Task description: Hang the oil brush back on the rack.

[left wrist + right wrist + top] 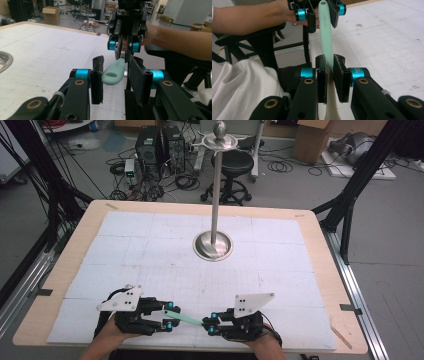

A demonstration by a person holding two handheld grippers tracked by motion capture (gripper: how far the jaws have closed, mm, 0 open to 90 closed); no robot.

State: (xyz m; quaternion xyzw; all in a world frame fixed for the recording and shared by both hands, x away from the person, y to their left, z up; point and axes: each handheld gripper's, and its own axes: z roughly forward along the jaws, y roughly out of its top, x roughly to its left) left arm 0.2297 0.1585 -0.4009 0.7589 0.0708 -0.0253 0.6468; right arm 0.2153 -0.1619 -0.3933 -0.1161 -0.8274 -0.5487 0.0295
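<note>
**Mint-green utensil handle held between two grippers near the table's front edge**

A slim mint-green handle (pixel 186 318), with a hanging hole at its rounded end and a cream-coloured part continuing behind the right gripper's jaws, lies almost level just above the table near its front edge. Its long axis runs across the table from left to right in the high view, dipping slightly toward the right, and the holed end points at the left gripper.

The right gripper (pixel 211 325) clamps the handle, its pads pressed on both sides of it. The left gripper (pixel 171 314) has its jaws set narrowly about the holed end; in the left gripper view a gap shows between the pads and the handle, so they do not press on it.

Both grippers face each other, held low and level, the person's hands and forearms coming in from the bottom of the high view.

The wooden table (pixel 325 285) is covered by a white gridded mat (pixel 150 265). A steel stand (pixel 215 195) with a round base and a ball top rises at mid-table. Behind, on a grey floor, are a black stool (pixel 234 170), computer towers (pixel 160 150), cables and cardboard boxes (pixel 312 137).
</note>
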